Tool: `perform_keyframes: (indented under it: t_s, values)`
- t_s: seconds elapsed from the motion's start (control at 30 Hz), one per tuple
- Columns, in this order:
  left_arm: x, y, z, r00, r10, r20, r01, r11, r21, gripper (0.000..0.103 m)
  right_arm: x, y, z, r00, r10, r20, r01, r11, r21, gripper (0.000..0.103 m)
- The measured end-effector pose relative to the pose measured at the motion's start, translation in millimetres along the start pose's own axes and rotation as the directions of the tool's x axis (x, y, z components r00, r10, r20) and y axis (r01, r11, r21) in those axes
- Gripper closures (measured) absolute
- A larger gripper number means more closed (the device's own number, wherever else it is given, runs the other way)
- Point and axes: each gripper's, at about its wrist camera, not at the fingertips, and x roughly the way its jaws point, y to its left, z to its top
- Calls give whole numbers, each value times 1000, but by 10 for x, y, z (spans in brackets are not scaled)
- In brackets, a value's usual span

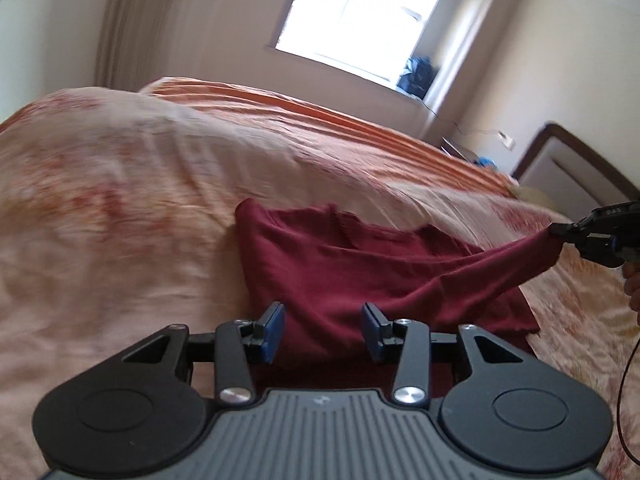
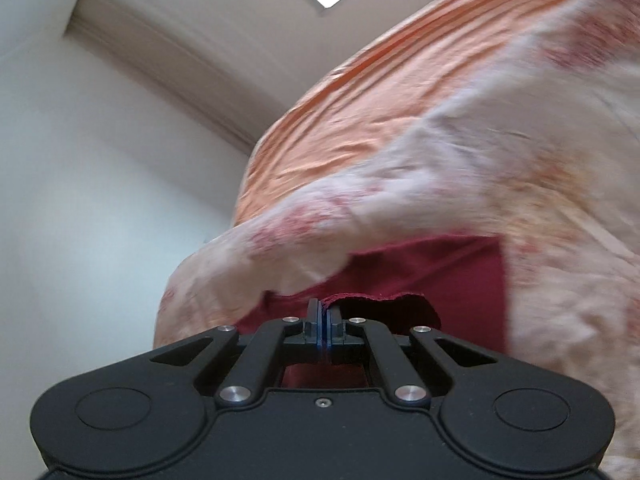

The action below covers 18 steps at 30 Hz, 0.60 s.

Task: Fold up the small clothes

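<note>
A dark red garment (image 1: 360, 272) lies on the bed's floral quilt (image 1: 120, 200). My left gripper (image 1: 324, 330) is open, its blue pads (image 1: 274, 332) apart just over the garment's near edge, holding nothing. My right gripper (image 2: 324, 316) is shut on the dark red garment (image 2: 452, 276), pinching its raw edge. In the left wrist view the right gripper (image 1: 560, 230) shows at the far right, pulling one corner of the cloth out into a taut strip above the bed.
An orange striped sheet (image 1: 320, 120) covers the far side of the bed. A window (image 1: 360, 12) and curtain (image 1: 120, 20) stand behind. A dark-framed headboard (image 1: 568, 168) is at the right. A black cable (image 1: 624, 400) hangs at the right edge.
</note>
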Motion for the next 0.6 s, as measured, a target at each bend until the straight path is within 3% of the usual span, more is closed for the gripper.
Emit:
perform_keyframes:
  t_s: [0.07, 0.17, 0.3, 0.43, 0.6]
  values:
    - [138, -133, -5, 1000, 1, -24, -1, 1000, 23, 51, 51, -290, -98, 997, -60, -40, 60, 998, -15, 101]
    - [351, -266, -35, 997, 15, -75, -12, 999, 41, 51, 170, -639, -253, 979, -158, -129, 161, 987, 12, 89]
    - [443, -371, -25, 996, 27, -87, -20, 997, 76, 51, -44, -695, -289, 989, -134, -58, 135, 991, 13, 63]
    - [542, -385, 45, 995, 41, -89, -32, 995, 96, 50, -62, -505, -105, 994, -107, 3, 107, 991, -85, 63]
    - [708, -401, 114, 992, 76, -101, -63, 991, 122, 50, 487, -303, 156, 991, -110, -76, 81, 947, -312, 63]
